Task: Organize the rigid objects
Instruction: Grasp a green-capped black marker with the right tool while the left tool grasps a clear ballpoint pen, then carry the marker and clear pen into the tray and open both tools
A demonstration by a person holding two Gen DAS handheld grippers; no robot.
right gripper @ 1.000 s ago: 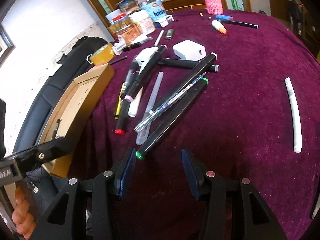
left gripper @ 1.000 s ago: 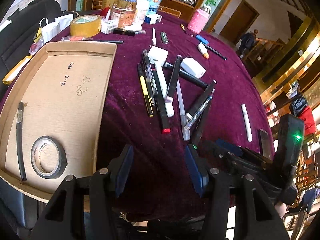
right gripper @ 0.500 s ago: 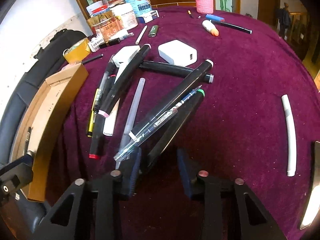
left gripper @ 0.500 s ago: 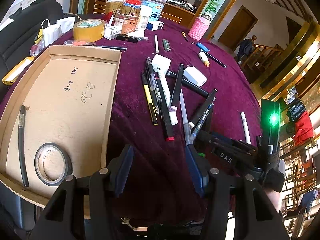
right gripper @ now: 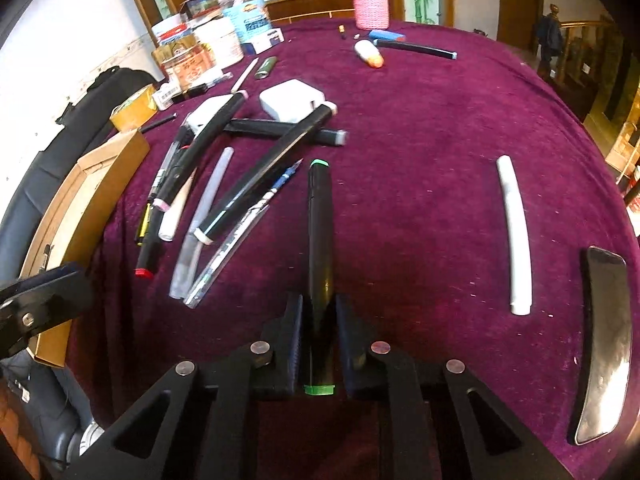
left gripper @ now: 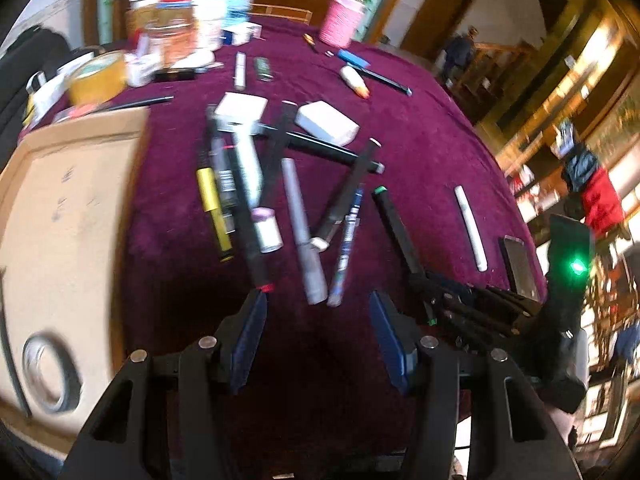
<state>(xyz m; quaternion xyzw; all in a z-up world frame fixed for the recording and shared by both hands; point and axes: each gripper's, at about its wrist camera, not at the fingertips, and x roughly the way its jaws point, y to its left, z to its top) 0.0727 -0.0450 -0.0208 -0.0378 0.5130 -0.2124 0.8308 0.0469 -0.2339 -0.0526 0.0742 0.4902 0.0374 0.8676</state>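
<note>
My right gripper (right gripper: 318, 312) is shut on a black marker with green ends (right gripper: 319, 248) and holds it pointing away over the purple cloth; it also shows in the left wrist view (left gripper: 396, 232). My left gripper (left gripper: 318, 320) is open and empty, just short of a pile of pens and markers (left gripper: 264, 196). The pile also lies left of the held marker in the right wrist view (right gripper: 224, 184). A cardboard tray (left gripper: 68, 208) at the left holds a roll of black tape (left gripper: 48, 376).
A white stick (right gripper: 514, 232) and a dark phone (right gripper: 604, 340) lie at the right. Two white chargers (right gripper: 290, 100), jars (right gripper: 220, 40), yellow tape (left gripper: 96, 76) and a pink cup (right gripper: 370, 0) stand at the back. A black chair (right gripper: 68, 136) is at the left.
My right gripper has closed on the green-ended marker and drawn it out of the pile to the right. My left gripper has moved forward toward the pile, still open.
</note>
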